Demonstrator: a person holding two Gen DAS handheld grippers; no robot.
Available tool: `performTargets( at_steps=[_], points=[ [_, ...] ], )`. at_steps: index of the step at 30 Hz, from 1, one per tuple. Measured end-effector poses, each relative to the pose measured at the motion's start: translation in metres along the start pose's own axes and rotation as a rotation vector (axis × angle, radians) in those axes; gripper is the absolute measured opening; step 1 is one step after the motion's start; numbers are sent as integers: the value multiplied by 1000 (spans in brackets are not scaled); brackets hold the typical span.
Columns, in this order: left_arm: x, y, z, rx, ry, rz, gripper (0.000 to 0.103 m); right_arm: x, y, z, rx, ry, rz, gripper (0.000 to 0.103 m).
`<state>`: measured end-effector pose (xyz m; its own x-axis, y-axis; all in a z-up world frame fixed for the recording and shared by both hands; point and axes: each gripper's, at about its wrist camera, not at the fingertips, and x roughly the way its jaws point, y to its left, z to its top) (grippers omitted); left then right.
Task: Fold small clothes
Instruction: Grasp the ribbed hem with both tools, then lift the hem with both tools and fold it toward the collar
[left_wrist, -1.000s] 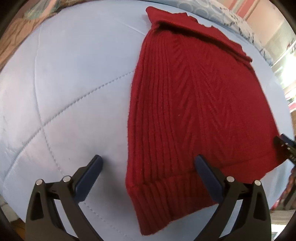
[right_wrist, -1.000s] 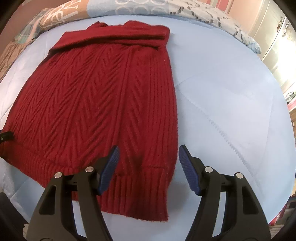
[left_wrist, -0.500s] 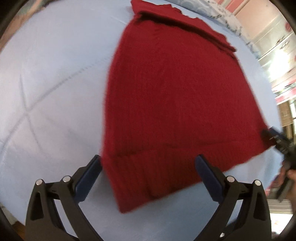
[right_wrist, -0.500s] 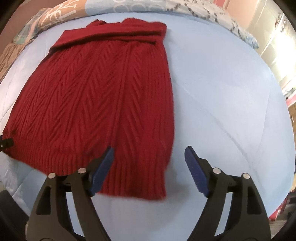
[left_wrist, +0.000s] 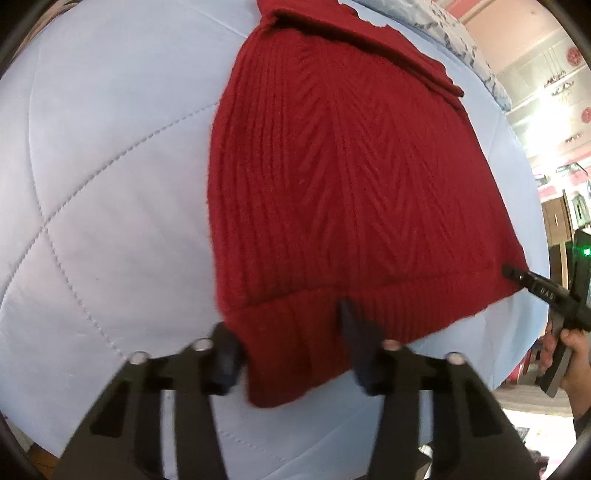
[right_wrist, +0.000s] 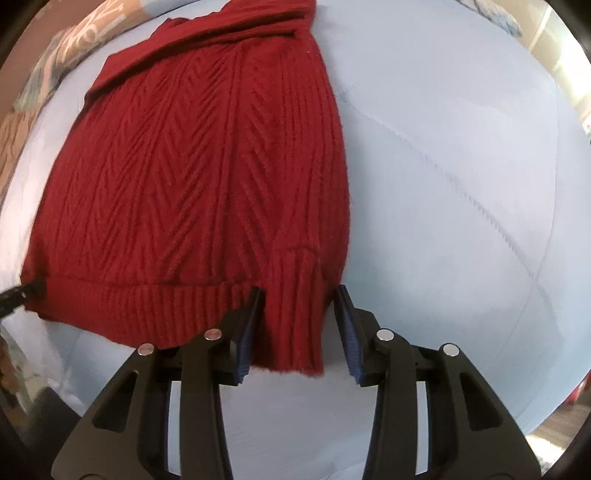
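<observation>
Sweater (left_wrist: 351, 192), a dark red cable-knit one, lies flat on a pale blue quilted bedspread (left_wrist: 110, 184), its long axis running straight away from both grippers: ribbed hem (right_wrist: 155, 306) nearest the tools, collar end folded over at the far side.

Each gripper sits at one near corner of that hem. The left gripper (left_wrist: 291, 341) straddles the hem's left corner, its fingers partly apart with the ribbing between them, one finger on the cloth; whether they pinch the knit yet cannot be told. The right gripper (right_wrist: 299, 328) straddles the right corner, where a folded-in strip of ribbing lies between its blue pads (right_wrist: 347, 332), also apart with a visible gap on the right side.

Neither hand is the nearer; they are matched across the hem. So the coming move looks like closing on both corners and carrying the hem forward along the long axis toward the collar. The thick knit may slip if only the top layer is caught.
</observation>
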<state>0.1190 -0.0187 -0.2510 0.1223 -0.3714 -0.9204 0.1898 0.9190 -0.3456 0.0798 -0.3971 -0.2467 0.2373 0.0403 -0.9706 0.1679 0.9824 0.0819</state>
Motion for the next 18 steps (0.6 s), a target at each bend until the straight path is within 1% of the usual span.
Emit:
performTargets(
  at_steps=[1, 2, 3, 4, 6, 8, 11, 13, 14, 15, 16, 17, 18],
  points=[
    [-1, 1, -2, 4, 2, -8, 39, 3, -1, -2, 7, 23, -1, 42],
    [-3, 3, -5, 10, 5, -16, 38, 6, -2, -4, 8, 41, -4, 46],
    [-2, 2, -4, 15, 11, -17, 38, 7, -4, -6, 10, 40, -8, 46],
    [1, 2, -4, 15, 26, -28, 41, 8, -4, -5, 16, 39, -2, 47],
    [6, 3, -3, 0, 33, -58, 57, 10, -6, -3, 28, 52, 12, 48],
    [8, -1, -2, -1, 28, -74, 65, 12, -7, -2, 27, 60, 16, 50],
    [11, -12, -5, 56, 39, -31, 67, 13, -10, 0, 31, 61, 26, 50],
    [16, -17, -4, 69, 43, -21, 66, 14, -11, -1, 27, 63, 25, 48],
    [15, -16, -5, 74, 43, -17, 64, 14, -13, -2, 22, 64, 26, 42],
    [15, -17, -3, 83, 39, 3, 49, 13, -12, -1, 11, 58, 34, 29],
    [15, -17, -1, 86, 31, 27, 38, 13, -7, 3, 5, 55, 40, 21],
    [14, -17, 0, 82, 27, 29, 31, 11, -4, 4, -7, 47, 40, 15],
    [13, -15, 2, 71, 21, 21, 25, 9, 2, 4, -24, 35, 30, 12]
  ],
)
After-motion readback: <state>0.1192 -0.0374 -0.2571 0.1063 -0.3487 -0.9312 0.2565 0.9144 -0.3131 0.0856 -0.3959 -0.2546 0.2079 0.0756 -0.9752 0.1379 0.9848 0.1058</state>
